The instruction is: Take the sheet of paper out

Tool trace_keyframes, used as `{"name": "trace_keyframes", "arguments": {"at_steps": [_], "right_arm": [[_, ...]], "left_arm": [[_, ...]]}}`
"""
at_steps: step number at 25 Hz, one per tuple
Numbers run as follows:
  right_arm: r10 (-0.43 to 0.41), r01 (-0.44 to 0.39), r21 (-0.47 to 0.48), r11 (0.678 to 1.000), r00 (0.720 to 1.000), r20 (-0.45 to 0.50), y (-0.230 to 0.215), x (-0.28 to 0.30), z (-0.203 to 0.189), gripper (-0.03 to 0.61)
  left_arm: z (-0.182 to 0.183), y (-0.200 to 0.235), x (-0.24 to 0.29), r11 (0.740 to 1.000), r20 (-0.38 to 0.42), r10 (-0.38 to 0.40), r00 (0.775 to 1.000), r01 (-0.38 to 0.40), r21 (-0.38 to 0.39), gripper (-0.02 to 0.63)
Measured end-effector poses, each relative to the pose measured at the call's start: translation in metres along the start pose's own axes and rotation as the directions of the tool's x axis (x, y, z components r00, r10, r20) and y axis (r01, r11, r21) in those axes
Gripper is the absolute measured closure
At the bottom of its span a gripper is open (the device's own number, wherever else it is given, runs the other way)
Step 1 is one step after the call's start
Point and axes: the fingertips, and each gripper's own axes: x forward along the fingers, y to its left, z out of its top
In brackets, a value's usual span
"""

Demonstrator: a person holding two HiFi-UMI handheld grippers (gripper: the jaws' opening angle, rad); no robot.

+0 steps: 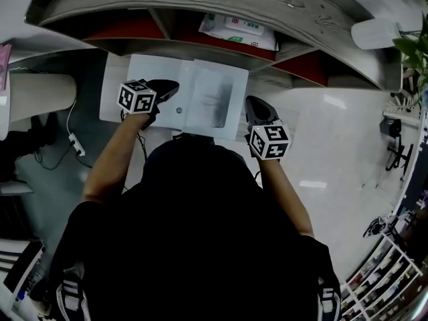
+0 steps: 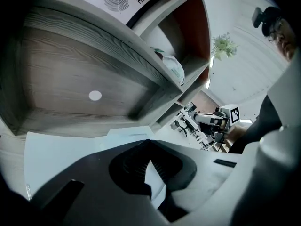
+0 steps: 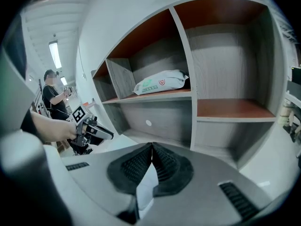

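A white sheet of paper (image 1: 200, 116) lies spread in front of the grey shelf unit (image 1: 200, 5), below my hands. It also shows as a pale sheet (image 2: 61, 147) under and left of the left jaws. My left gripper (image 1: 172, 87) hangs over the sheet's middle with its tips together (image 2: 150, 141). My right gripper (image 1: 250, 103) is at the sheet's right edge, its tips likewise closed (image 3: 151, 145). No view shows whether either pair of pads pinches the paper.
A white and green packet (image 1: 237, 31) lies on a red-floored shelf (image 3: 155, 94). The lower compartments (image 3: 230, 109) hold nothing. A white cable (image 1: 72, 139) trails on the floor at the left. Another person (image 3: 54, 98) stands far off, and a potted plant (image 1: 413, 52) at the right.
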Motion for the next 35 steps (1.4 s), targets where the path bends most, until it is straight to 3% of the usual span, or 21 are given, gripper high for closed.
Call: {"name": "trace_keyframes", "arguments": {"at_steps": [6, 20, 27, 35], "right_arm": [[0.003, -0.003, 0.003, 1.000, 0.999, -0.038, -0.007, 0.003, -0.015, 0.566], [0.009, -0.008, 0.018, 1.000, 0.997, -0.078, -0.015, 0.009, -0.034, 0.566], [0.005, -0.003, 0.017, 1.000, 0.996, -0.092, -0.023, 0.011, -0.040, 0.566], [0.019, -0.018, 0.013, 1.000, 0.994, -0.104, -0.026, 0.019, -0.047, 0.566]], "left_arm": [[-0.015, 0.008, 0.018, 0.999, -0.037, -0.031, 0.999, 0.030, -0.033, 0.594], [-0.045, 0.039, 0.052, 0.997, -0.087, -0.005, 0.996, -0.002, -0.080, 0.592], [-0.058, 0.048, 0.072, 0.996, -0.099, -0.015, 0.995, 0.007, -0.091, 0.592], [-0.075, 0.056, 0.095, 0.997, -0.176, -0.004, 0.984, -0.010, -0.075, 0.592]]}}
